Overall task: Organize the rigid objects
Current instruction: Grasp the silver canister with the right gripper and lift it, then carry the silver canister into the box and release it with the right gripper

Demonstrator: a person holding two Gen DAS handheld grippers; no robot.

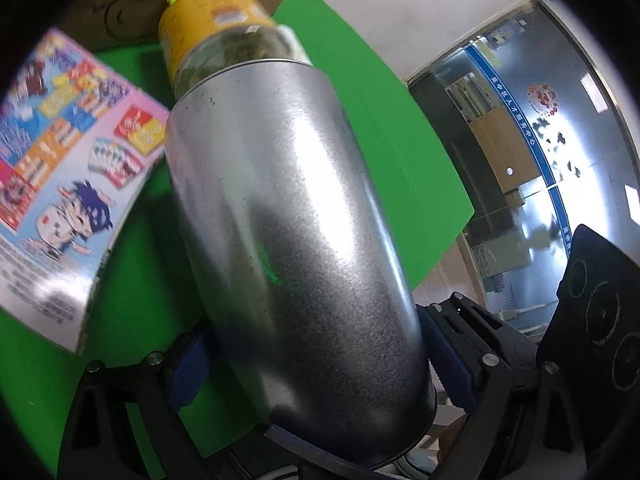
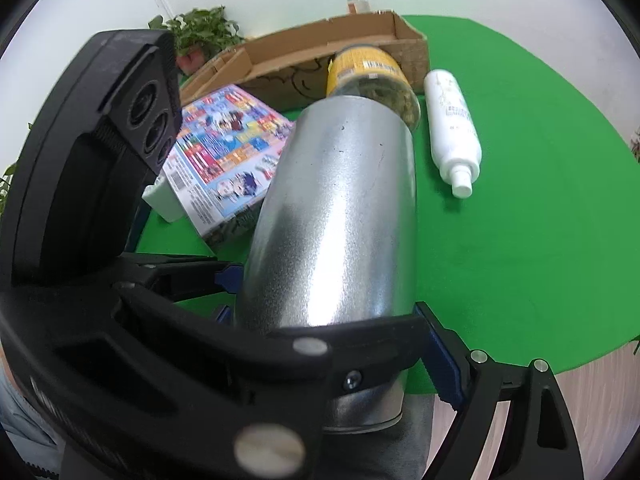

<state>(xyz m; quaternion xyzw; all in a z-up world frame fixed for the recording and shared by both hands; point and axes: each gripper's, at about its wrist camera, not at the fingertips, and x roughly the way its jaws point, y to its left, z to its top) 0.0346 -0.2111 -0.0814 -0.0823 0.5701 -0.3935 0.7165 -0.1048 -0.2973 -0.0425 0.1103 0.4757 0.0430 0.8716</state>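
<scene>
A tall silver metal can [image 1: 288, 216] fills the left wrist view, held above the green table [image 1: 380, 120]. My left gripper [image 1: 316, 364] is shut on its lower part, blue pads on both sides. In the right wrist view the same can [image 2: 336, 216] sits between my right gripper's [image 2: 332, 312] blue pads [image 2: 440, 364], with the left gripper's black body [image 2: 160, 320] across the front. Both grippers appear shut on the can. A yellow-labelled jar [image 2: 368, 80] lies just beyond the can's top. A white spray bottle [image 2: 452, 128] lies on the table to the right.
A colourful cartoon-printed box [image 2: 228, 152] lies left of the can on the green table [image 2: 520, 220]. An open cardboard tray [image 2: 320, 48] stands at the back. A potted plant [image 2: 200, 36] sits behind it. The table's front edge [image 2: 592, 356] is at lower right.
</scene>
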